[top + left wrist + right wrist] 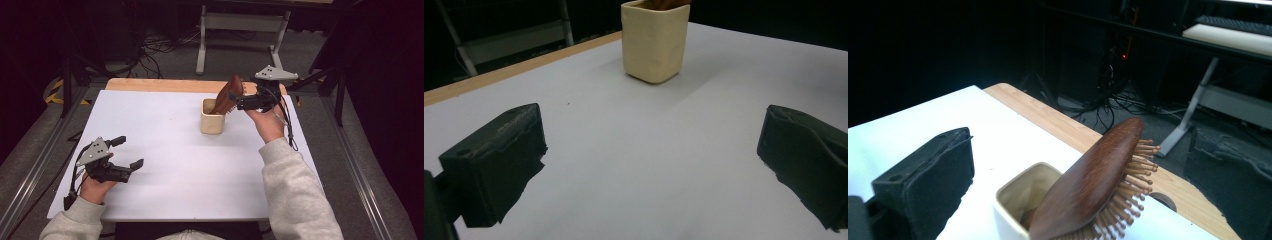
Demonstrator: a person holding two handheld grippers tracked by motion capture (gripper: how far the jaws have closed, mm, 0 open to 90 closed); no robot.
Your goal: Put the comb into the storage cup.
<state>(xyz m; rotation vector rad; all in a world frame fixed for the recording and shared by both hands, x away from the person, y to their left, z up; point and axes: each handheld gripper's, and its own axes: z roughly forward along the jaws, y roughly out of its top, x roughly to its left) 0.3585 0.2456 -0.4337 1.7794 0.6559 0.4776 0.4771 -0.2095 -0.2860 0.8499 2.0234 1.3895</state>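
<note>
A cream square cup [212, 122] stands on the white table, right of centre toward the far edge. A brown wooden hairbrush [229, 96] stands in it handle down, its bristled head leaning up and away over the rim. My right gripper [237, 101] hovers just right of the brush head, jaws wide apart and pressing on nothing. In the right gripper view the hairbrush [1093, 180] rises out of the cup [1020, 202] between the spread jaws. My left gripper [129, 152] is open and empty at the near left, pointing at the cup [655, 42].
A wooden strip [165, 85] runs along the table's far edge. Beyond it are a grey desk frame [240, 22] and floor cables [150, 50]. Metal rails [35, 170] flank the table. Bare white tabletop [190, 165] lies between the hands.
</note>
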